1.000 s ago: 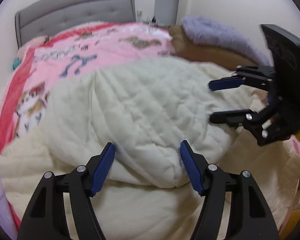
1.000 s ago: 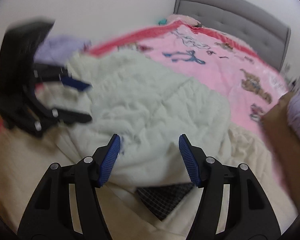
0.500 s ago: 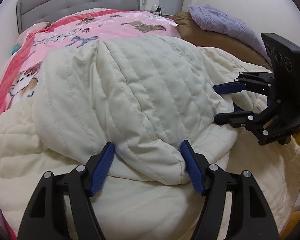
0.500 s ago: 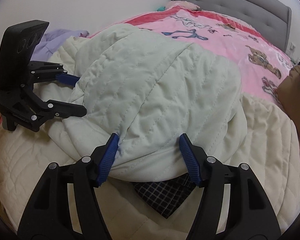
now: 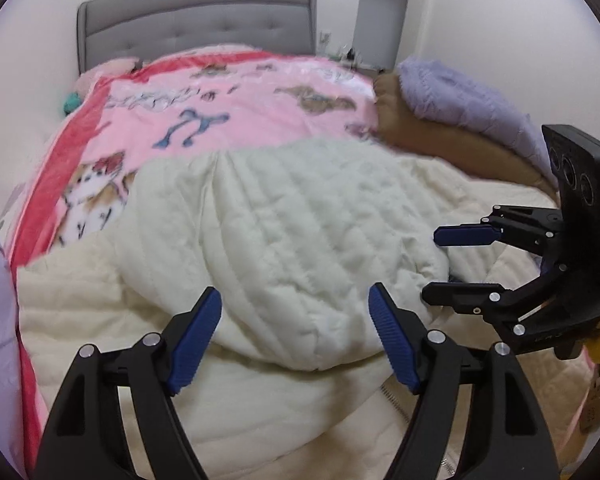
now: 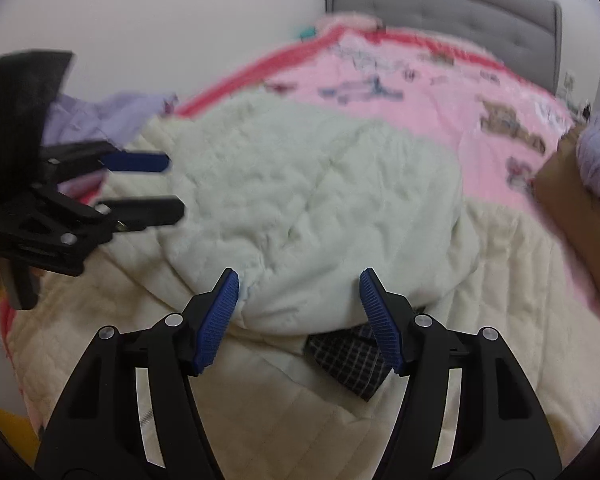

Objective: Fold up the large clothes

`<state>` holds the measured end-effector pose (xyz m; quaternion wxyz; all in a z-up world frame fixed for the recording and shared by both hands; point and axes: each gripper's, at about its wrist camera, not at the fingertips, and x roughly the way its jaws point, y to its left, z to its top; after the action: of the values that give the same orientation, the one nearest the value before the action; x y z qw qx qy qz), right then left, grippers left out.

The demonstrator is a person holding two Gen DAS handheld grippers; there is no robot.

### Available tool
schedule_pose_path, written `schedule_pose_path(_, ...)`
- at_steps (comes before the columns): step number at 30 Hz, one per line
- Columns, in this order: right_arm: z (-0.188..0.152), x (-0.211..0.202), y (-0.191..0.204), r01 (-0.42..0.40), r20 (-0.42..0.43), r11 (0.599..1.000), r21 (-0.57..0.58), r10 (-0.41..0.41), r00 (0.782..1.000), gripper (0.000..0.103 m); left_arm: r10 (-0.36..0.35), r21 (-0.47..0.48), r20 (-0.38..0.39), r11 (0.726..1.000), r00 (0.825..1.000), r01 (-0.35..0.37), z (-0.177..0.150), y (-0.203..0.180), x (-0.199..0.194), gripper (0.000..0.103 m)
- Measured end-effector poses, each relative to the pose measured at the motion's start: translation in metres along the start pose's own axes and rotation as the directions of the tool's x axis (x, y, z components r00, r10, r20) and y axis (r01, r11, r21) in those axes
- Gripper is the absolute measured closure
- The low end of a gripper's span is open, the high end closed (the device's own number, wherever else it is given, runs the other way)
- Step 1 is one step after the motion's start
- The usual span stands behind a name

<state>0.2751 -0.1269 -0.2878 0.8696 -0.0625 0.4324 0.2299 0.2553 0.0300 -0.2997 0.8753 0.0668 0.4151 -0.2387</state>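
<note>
Through the left wrist camera, my left gripper had its jaws spread, empty, just short of the folded edge of the cream quilted jacket lying on the bed; the right gripper hung alongside, also spread. From the right wrist camera, its jaws bracketed the same edge above a checked lining. I judged that both should pinch the doubled layers evenly before lifting.
</note>
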Motion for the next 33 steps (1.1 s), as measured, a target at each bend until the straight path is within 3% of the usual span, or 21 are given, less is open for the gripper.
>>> schedule_pose_path(4, -0.006, 0.018, -0.001, -0.004, -0.04, 1.0, 0.001, 0.004, 0.999, 0.042, -0.002, -0.023, -0.096, 1.0, 0.995, 0.0, -0.013, 0.008, 0.025, 0.028)
schedule_pose_path(12, -0.013, 0.031, -0.004, -0.029, -0.079, 0.999, -0.043, 0.026, 0.997, 0.039, -0.03, -0.024, -0.138, 0.999, 0.99, 0.027, -0.023, 0.018, 0.045, 0.027)
schedule_pose_path(16, -0.012, 0.035, -0.01, -0.053, -0.089, 0.999, -0.01, 0.052, 0.995, 0.036, -0.027, -0.021, -0.135, 0.999, 0.99, 0.024, -0.026, 0.017, 0.046, 0.027)
schedule_pose_path(20, -0.013, 0.005, -0.015, -0.08, 0.016, 0.995, 0.057, 0.079, 0.997, 0.036, -0.05, -0.076, -0.073, 0.996, 0.996, 0.045, -0.025, 0.019, 0.026, 0.021)
schedule_pose_path(22, -0.017, -0.018, -0.022, -0.047, 0.083, 0.994, 0.103, 0.038, 0.996, 0.035, -0.031, -0.112, -0.019, 0.993, 0.999, 0.028, -0.026, 0.018, 0.009, 0.012)
schedule_pose_path(24, -0.026, -0.046, -0.039, 0.004, 0.141, 0.98, 0.198, -0.033, 0.989, 0.033, -0.019, -0.117, 0.008, 0.993, 1.0, 0.02, -0.026, 0.013, 0.0, 0.011)
schedule_pose_path(26, -0.041, -0.074, -0.063, 0.041, 0.189, 0.945, 0.324, -0.107, 0.976, 0.029, 0.023, -0.09, 0.02, 0.996, 1.0, -0.021, -0.027, 0.0, -0.007, 0.011)
schedule_pose_path(29, -0.074, -0.116, -0.113, 0.104, 0.212, 0.83, 0.548, -0.258, 0.942, 0.027, 0.045, -0.045, 0.057, 0.998, 0.997, -0.042, -0.021, -0.021, -0.013, 0.011)
schedule_pose_path(32, -0.117, -0.156, -0.168, 0.209, 0.146, 0.65, 0.73, -0.447, 0.882, 0.026, 0.0, -0.001, 0.092, 1.0, 0.996, 0.0, -0.007, -0.054, -0.011, 0.011)
schedule_pose_path(33, -0.136, -0.173, -0.189, 0.244, 0.11, 0.57, 0.785, -0.515, 0.85, 0.026, -0.038, 0.012, 0.104, 0.999, 0.994, 0.037, -0.001, -0.07, -0.006, 0.011)
